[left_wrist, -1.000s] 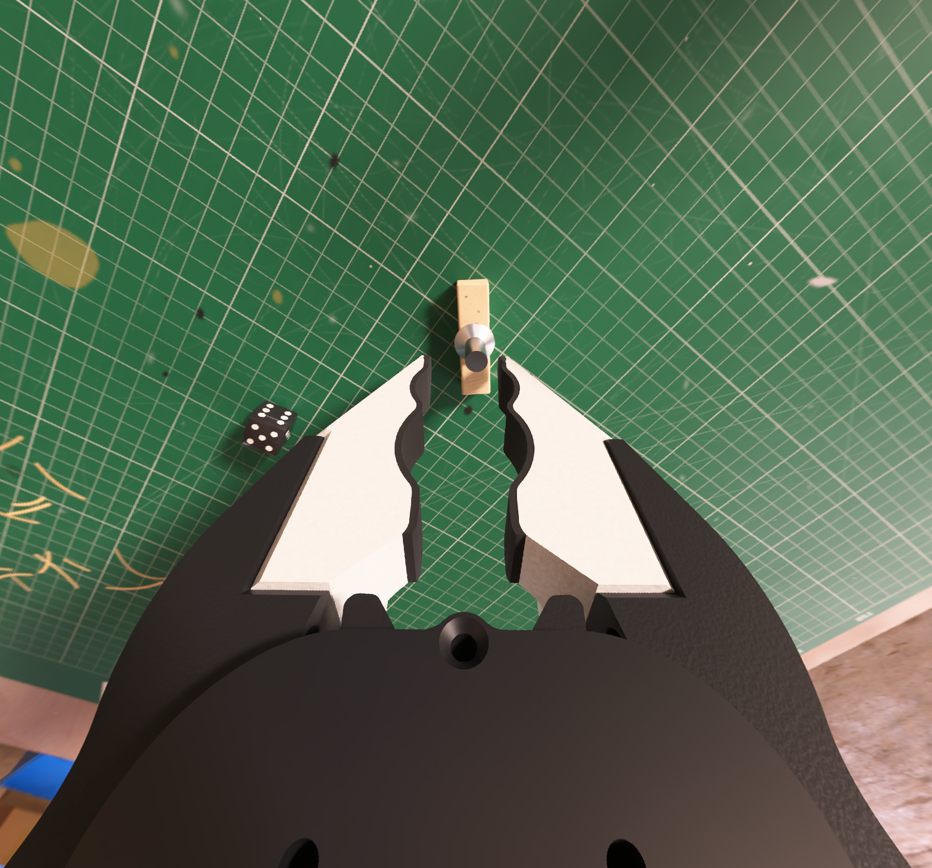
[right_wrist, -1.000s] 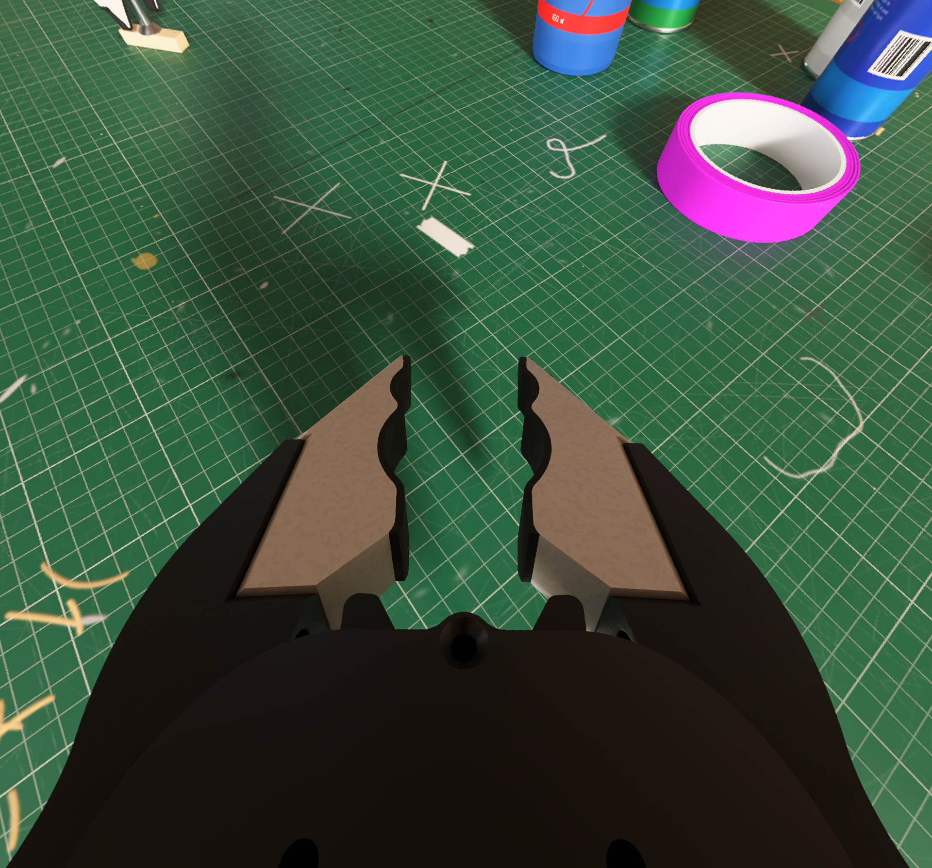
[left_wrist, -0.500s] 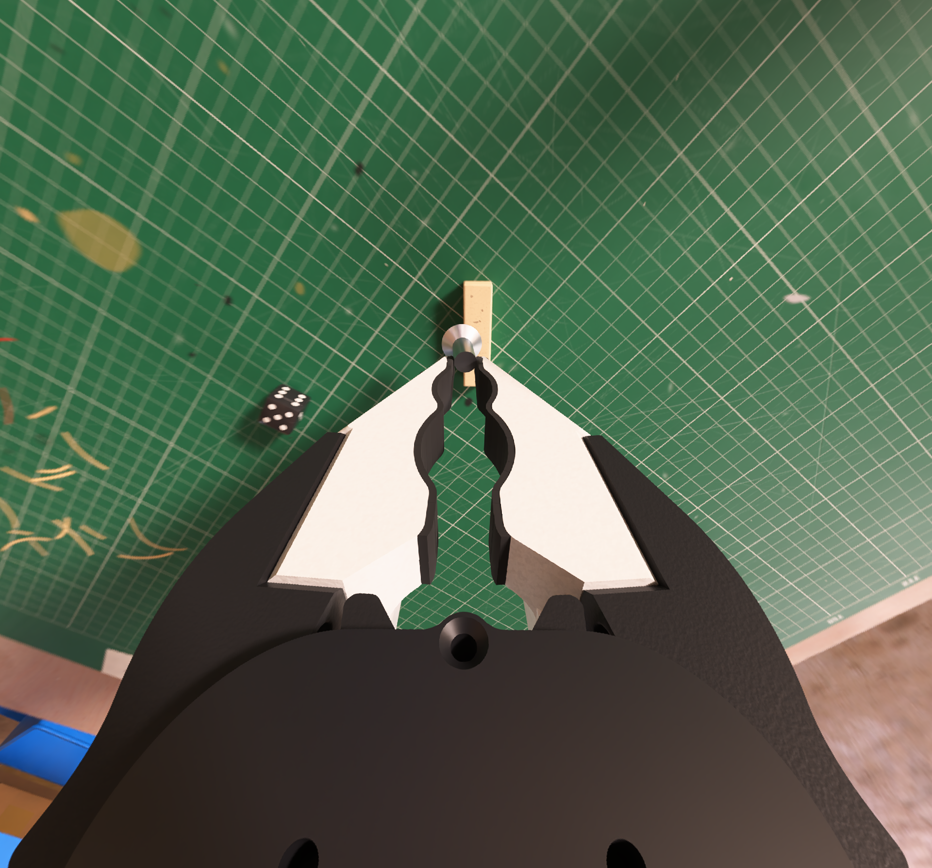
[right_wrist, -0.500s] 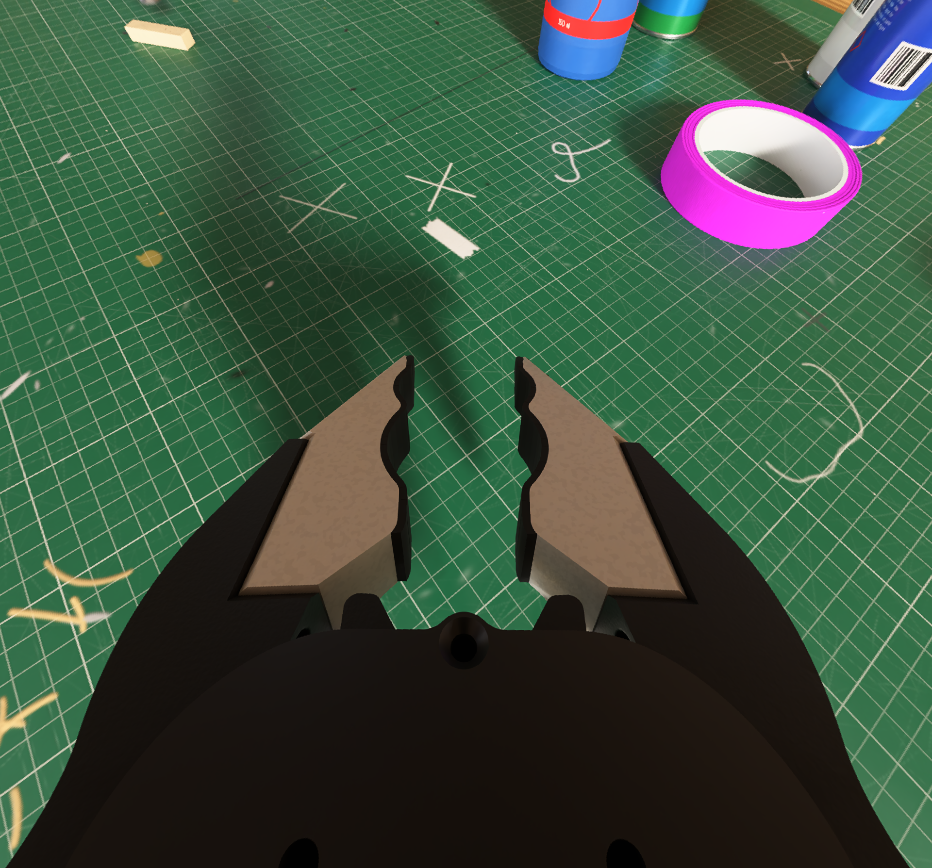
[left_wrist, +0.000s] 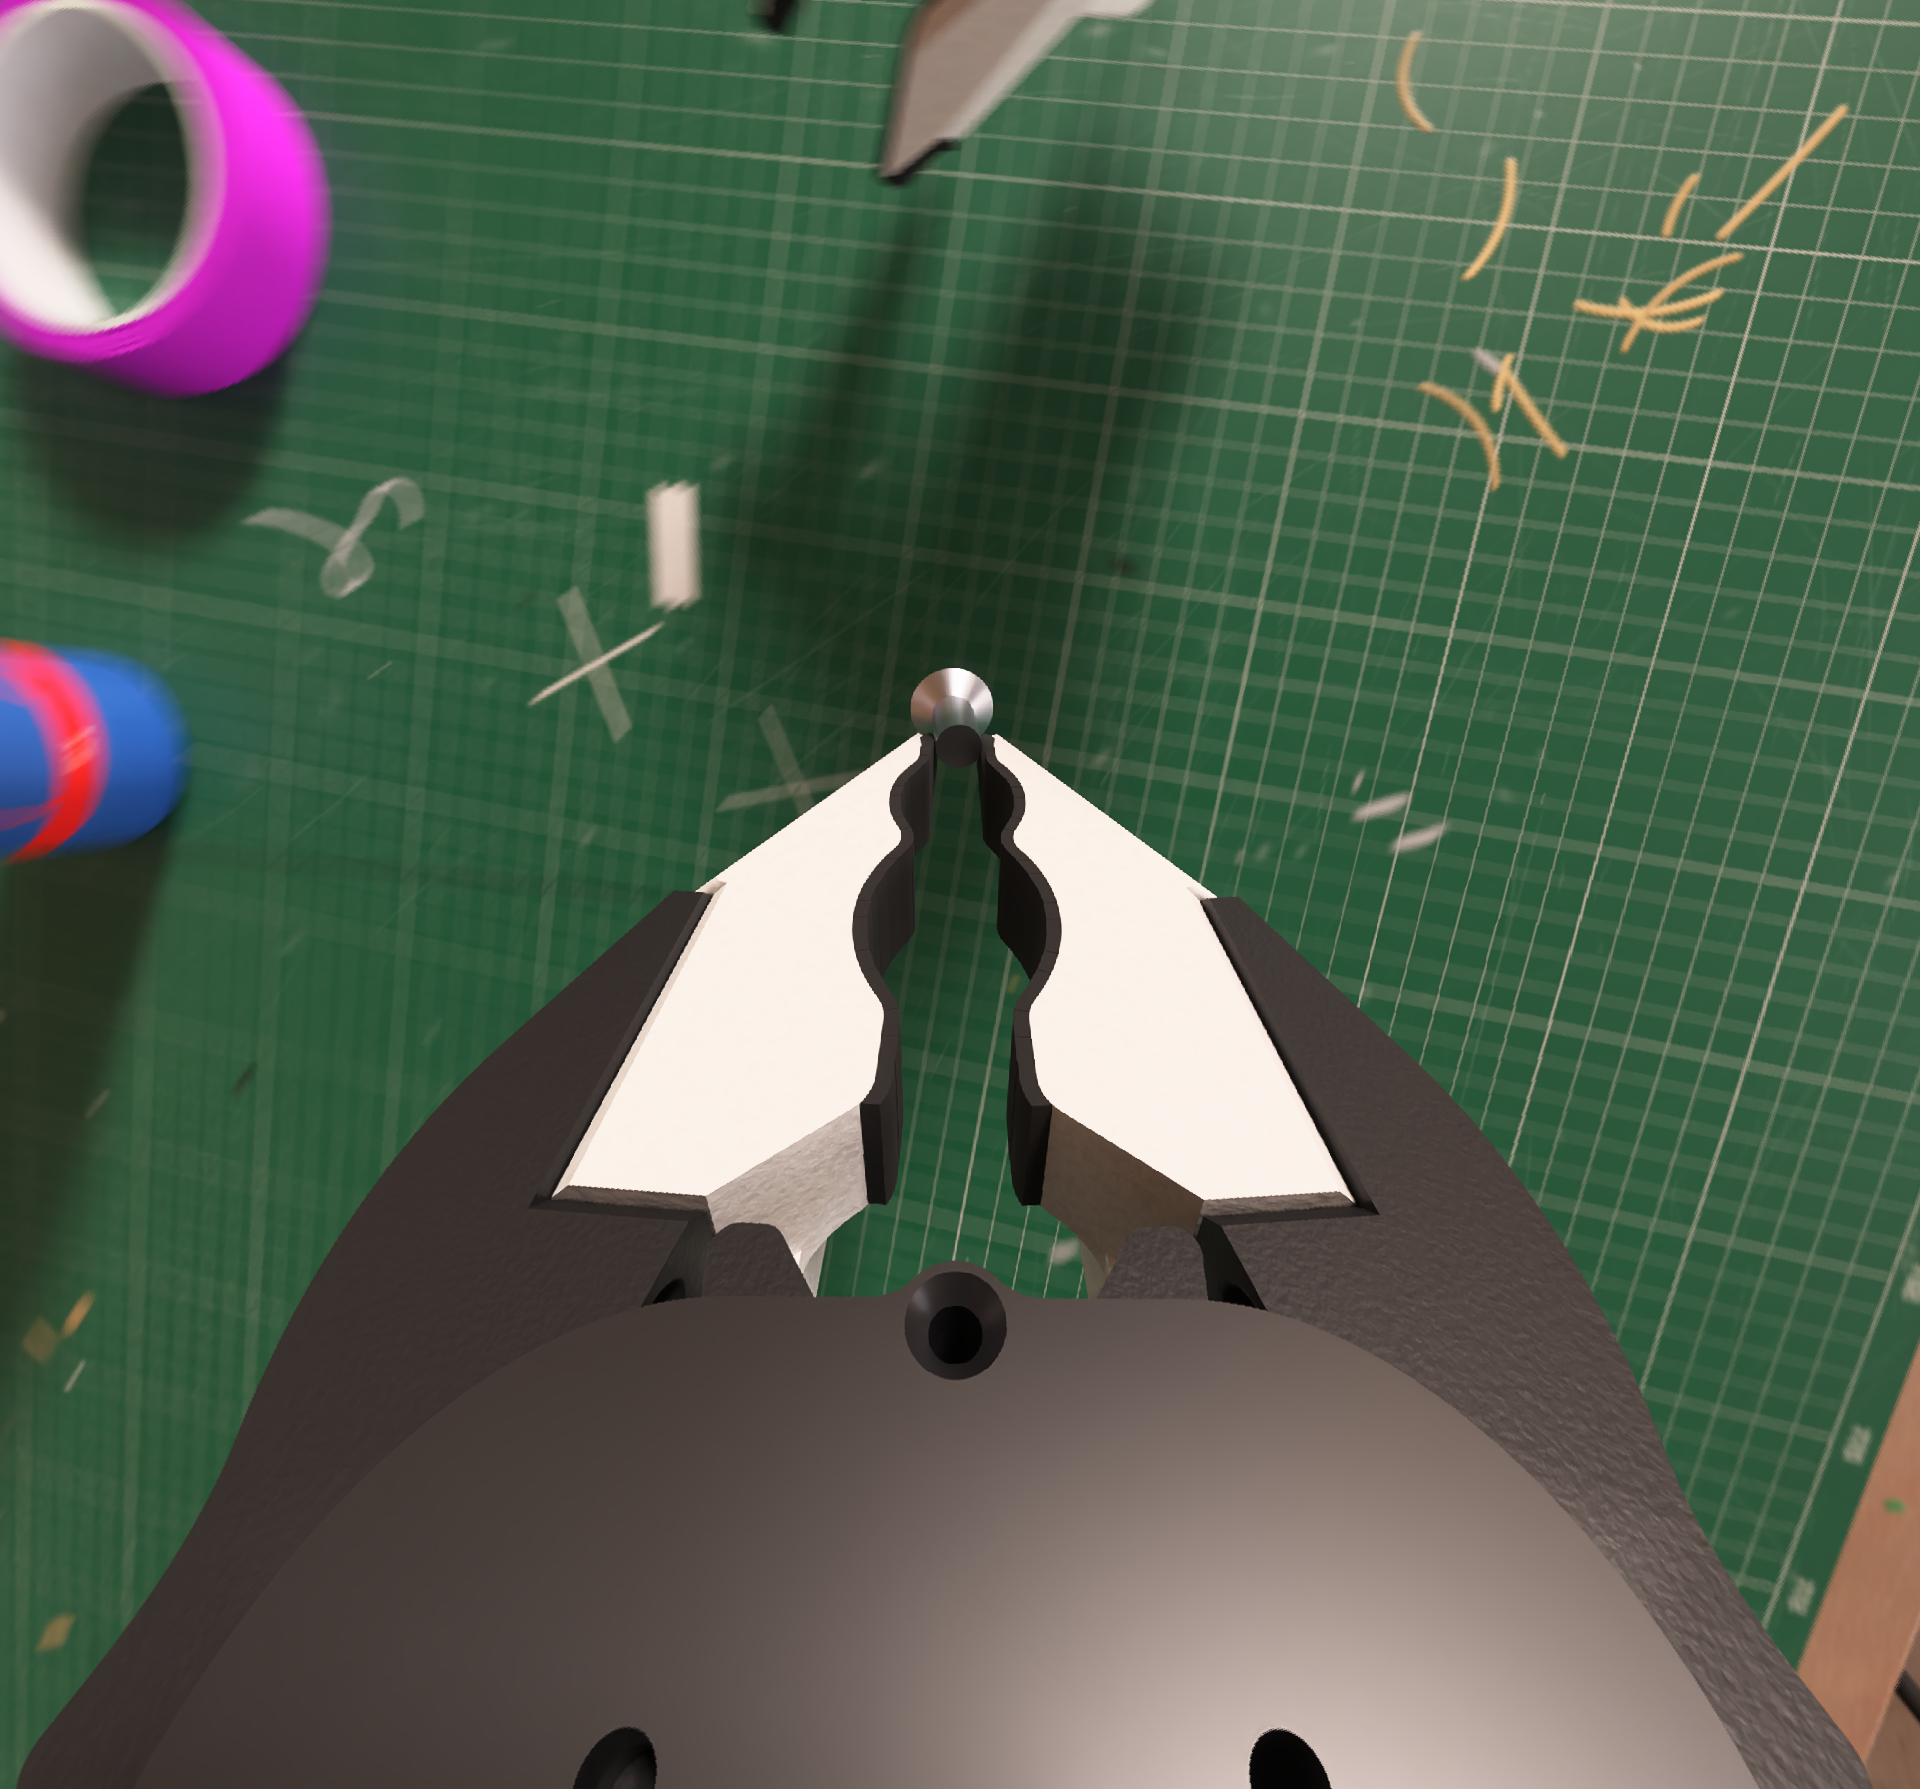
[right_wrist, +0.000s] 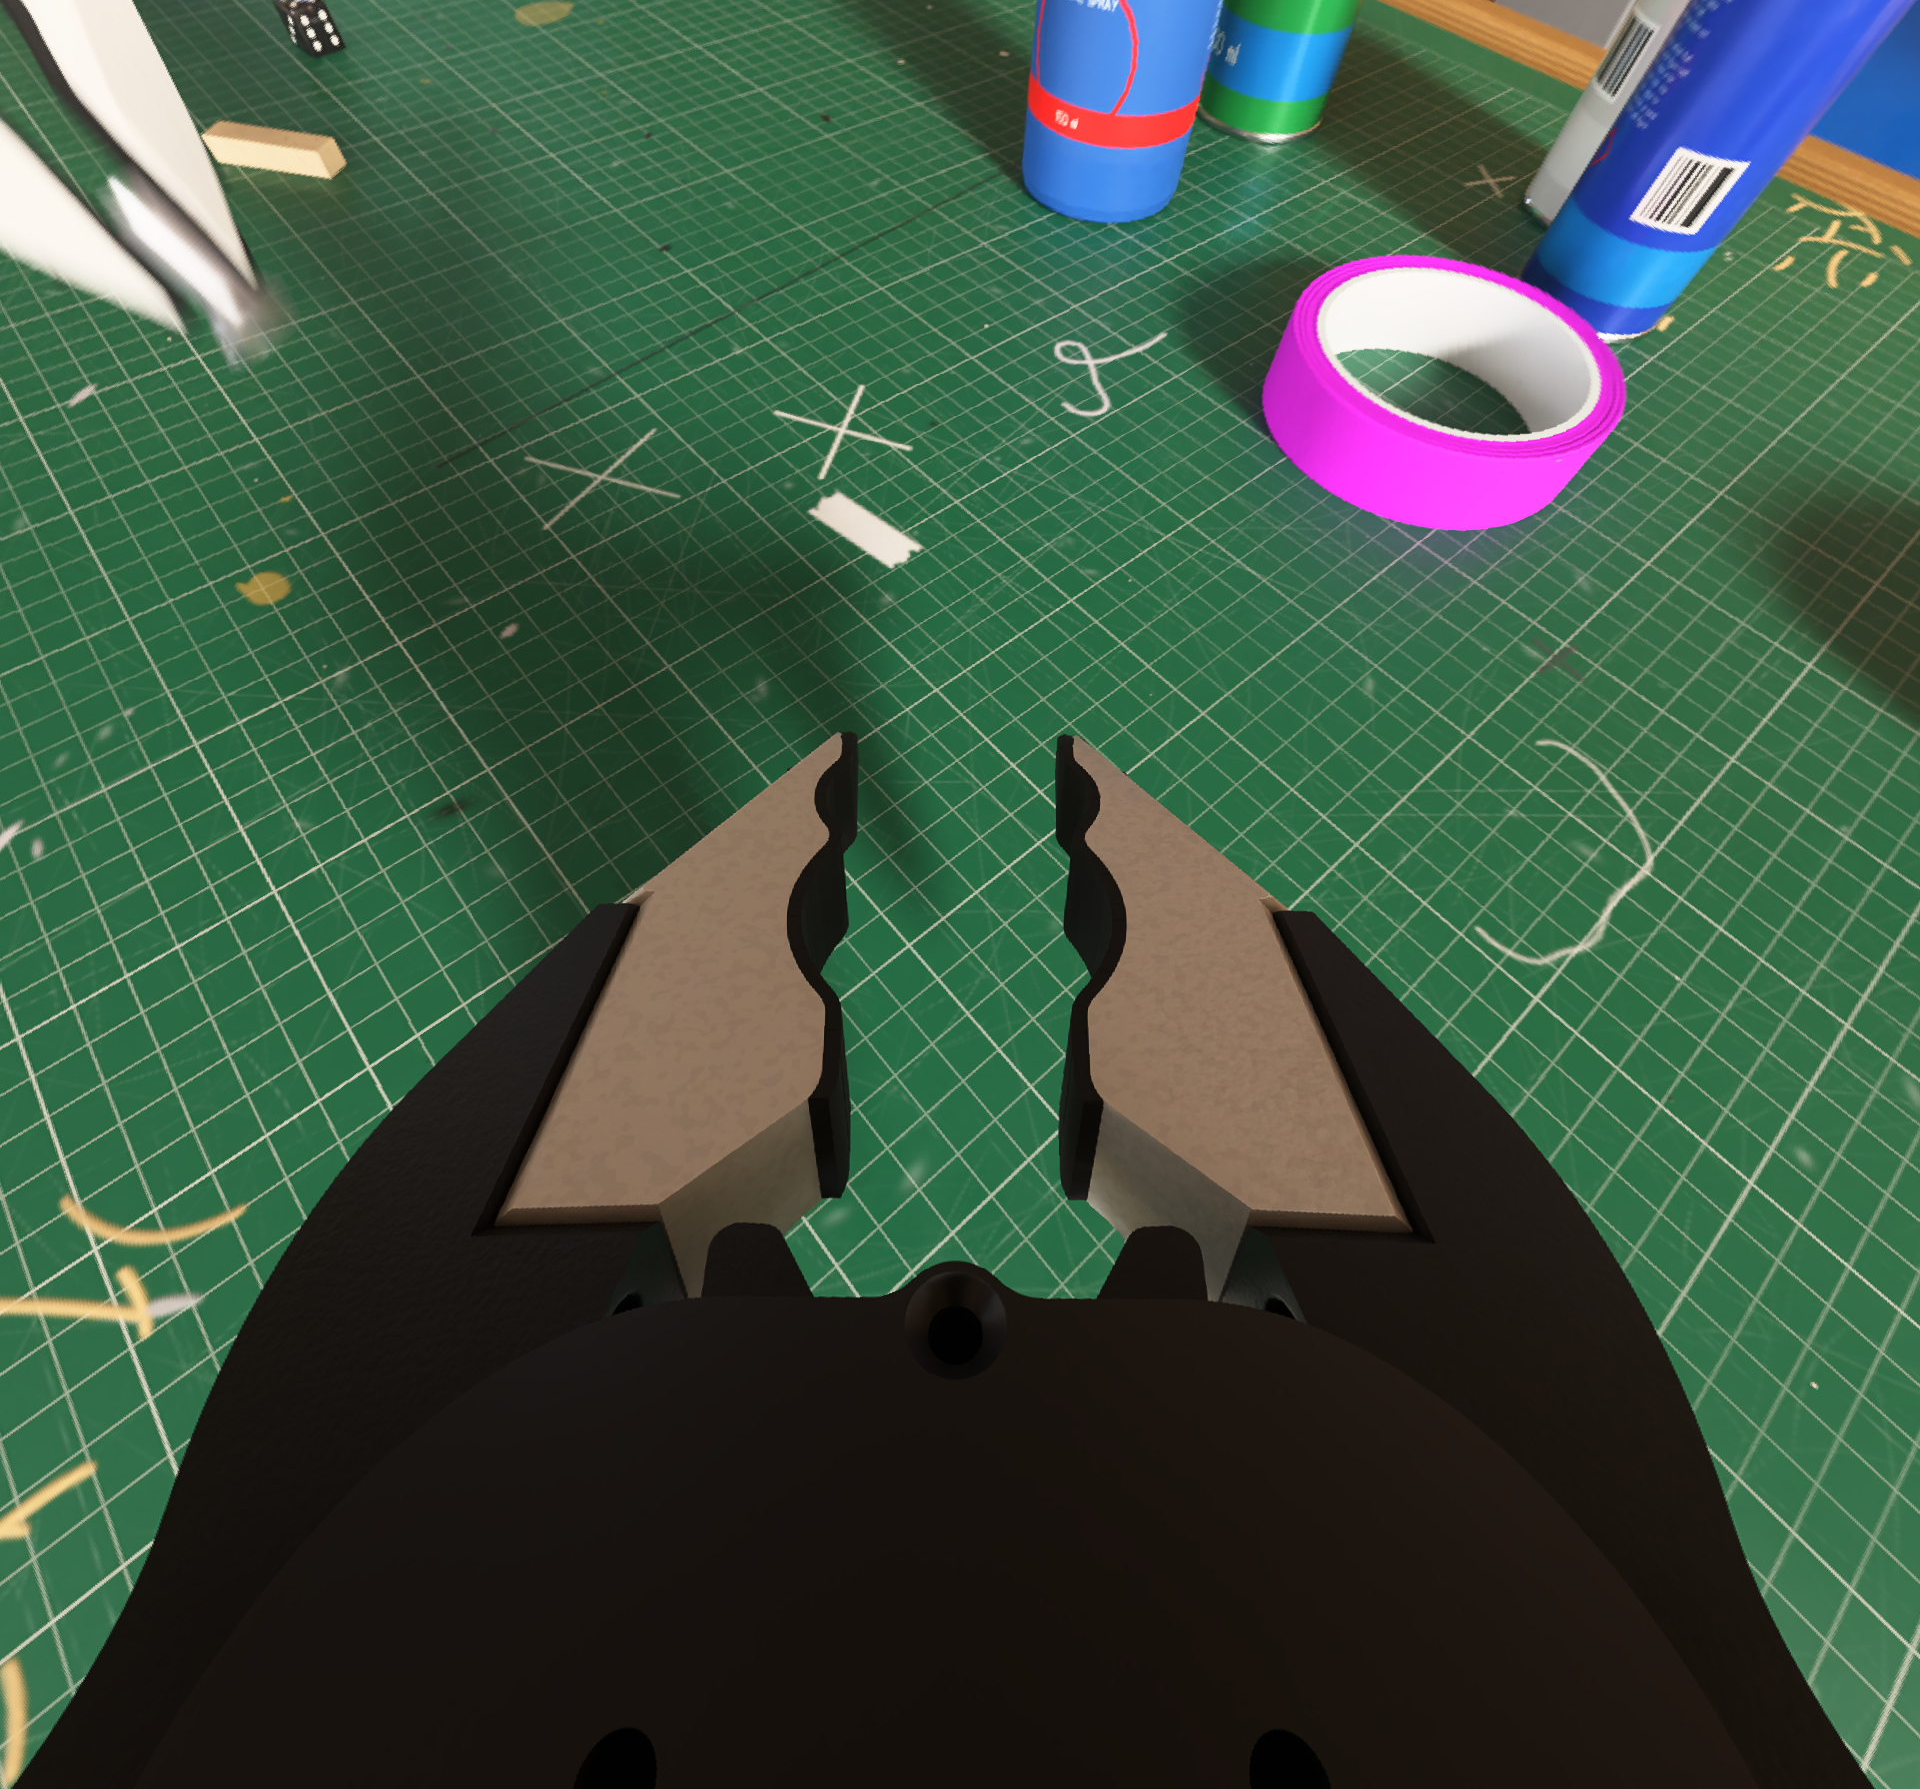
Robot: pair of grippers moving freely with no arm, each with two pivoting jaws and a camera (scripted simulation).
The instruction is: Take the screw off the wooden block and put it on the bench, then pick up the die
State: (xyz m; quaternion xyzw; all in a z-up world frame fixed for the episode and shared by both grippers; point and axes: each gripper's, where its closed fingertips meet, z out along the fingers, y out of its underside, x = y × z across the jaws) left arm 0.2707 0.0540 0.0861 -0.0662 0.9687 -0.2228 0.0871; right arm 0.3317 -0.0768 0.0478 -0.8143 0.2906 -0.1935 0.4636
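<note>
My left gripper (left_wrist: 956, 748) is shut on the silver screw (left_wrist: 951, 703), whose head sticks out past the white fingertips, held above the green cutting mat (left_wrist: 1247, 700). In the right wrist view the left gripper (right_wrist: 223, 305) shows blurred at the left edge with the screw (right_wrist: 182, 253) in it. The wooden block (right_wrist: 275, 150) lies bare on the mat behind it. The black die (right_wrist: 310, 25) sits farther back left. My right gripper (right_wrist: 956, 752) is open and empty above the mat; its fingers (left_wrist: 966, 66) show at the top of the left wrist view.
A magenta tape roll (right_wrist: 1444, 389) (left_wrist: 135, 181) lies at the right. A blue spray can (right_wrist: 1122, 46) (left_wrist: 73, 752), a green can (right_wrist: 1299, 4) and a blue-and-white can (right_wrist: 1714, 108) stand at the back. Chalk marks, a tape scrap (right_wrist: 864, 530) and wood shavings (left_wrist: 1621, 285) are on the mat.
My left gripper has closed on the screw, lifted it off the wooden block and swung it toward the mat's middle. The block stays in place. My right gripper has barely moved.
</note>
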